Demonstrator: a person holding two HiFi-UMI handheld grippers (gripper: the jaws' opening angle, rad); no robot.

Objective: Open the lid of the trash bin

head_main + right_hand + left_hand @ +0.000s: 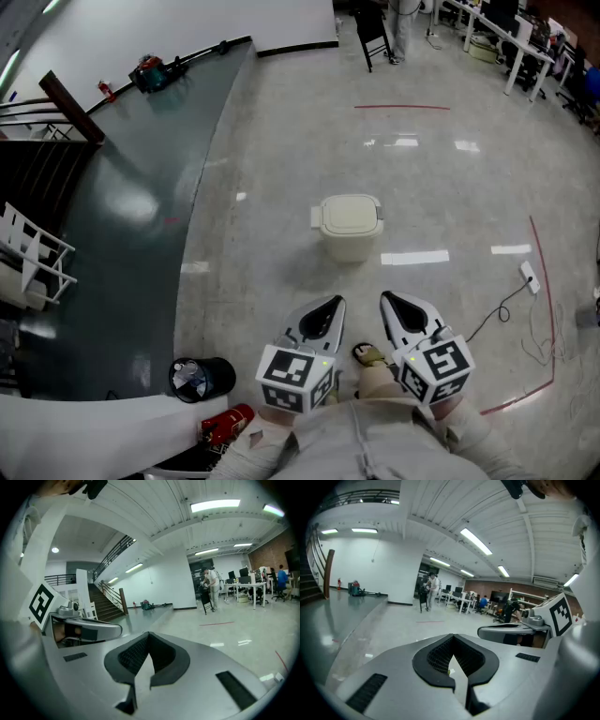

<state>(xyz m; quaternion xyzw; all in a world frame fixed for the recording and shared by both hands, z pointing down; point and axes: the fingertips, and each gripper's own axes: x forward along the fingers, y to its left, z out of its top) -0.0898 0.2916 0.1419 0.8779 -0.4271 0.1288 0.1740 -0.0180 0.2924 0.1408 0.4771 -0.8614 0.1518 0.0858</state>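
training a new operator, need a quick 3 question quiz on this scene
1. True or false: the lid of the trash bin is already open.
2. Which one touches the trash bin? A) left tool B) right tool C) neither
3. Fill in: the jaws of both tools are ____ and hold nothing.

Key: 1 false, the lid is down. 2 C, both hang short of it. 3 shut.

The cream trash bin [351, 225] is set at the centre of the pale floor [450, 187]. A black bucket [202, 377] is placed at seven o'clock and a white power strip [531, 277] at three o'clock.
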